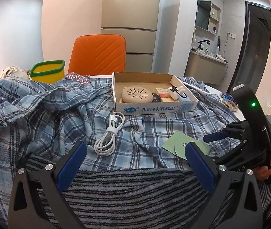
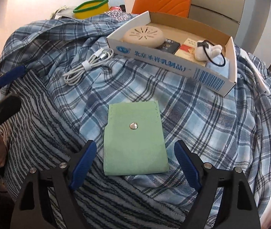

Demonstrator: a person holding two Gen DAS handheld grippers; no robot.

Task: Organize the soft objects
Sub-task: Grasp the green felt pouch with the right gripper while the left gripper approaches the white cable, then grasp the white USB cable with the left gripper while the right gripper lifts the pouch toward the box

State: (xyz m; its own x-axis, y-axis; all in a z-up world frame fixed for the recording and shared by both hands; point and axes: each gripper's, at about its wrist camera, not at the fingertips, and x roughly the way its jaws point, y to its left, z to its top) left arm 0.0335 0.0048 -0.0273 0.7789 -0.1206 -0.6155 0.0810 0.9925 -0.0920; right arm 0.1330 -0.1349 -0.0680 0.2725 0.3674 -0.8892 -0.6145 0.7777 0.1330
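A blue plaid cloth is spread rumpled over the table. A grey striped fuzzy cloth lies on it near me. A green felt pouch with a metal snap lies flat on the plaid cloth. My right gripper is open, its jaws on either side of the pouch's near end. My left gripper is open and empty over the striped cloth. The right gripper also shows in the left wrist view, at the right.
A cardboard box sits on the plaid cloth, holding a beige round disc, small packs and a white plush. A coiled white cable lies beside it. A yellow bin and orange chair stand behind.
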